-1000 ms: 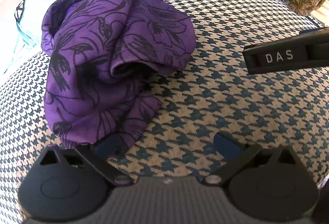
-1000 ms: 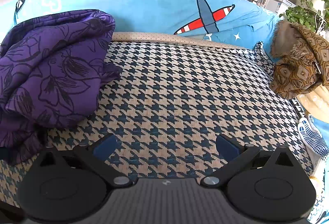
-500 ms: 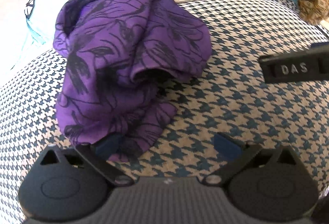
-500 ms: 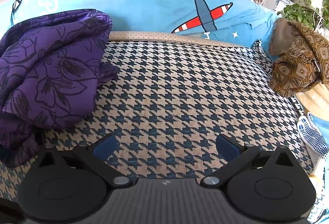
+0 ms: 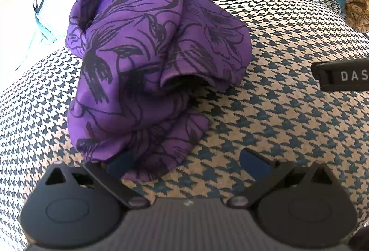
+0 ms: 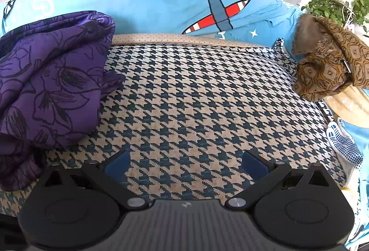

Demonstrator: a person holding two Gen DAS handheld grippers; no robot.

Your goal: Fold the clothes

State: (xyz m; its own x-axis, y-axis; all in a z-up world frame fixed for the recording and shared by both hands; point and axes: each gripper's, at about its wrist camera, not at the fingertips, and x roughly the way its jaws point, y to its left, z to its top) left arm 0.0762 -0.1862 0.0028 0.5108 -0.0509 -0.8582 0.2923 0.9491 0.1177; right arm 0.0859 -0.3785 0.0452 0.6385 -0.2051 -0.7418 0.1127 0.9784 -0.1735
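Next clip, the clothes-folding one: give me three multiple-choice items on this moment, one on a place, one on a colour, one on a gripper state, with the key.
1. In the right wrist view, where does the purple garment lie on the houndstooth cover?
A. left side
B. right side
C. centre

2. What colour is the print on the garment?
A. white
B. black
C. yellow

3. How is the left gripper?
A. shut on the garment
B. open, jaws spread wide
C. out of view

Key: 1 A, the garment fills the left edge. 2 B, black flower outlines on purple. 3 B, its blue pads stand well apart at the garment's near edge.
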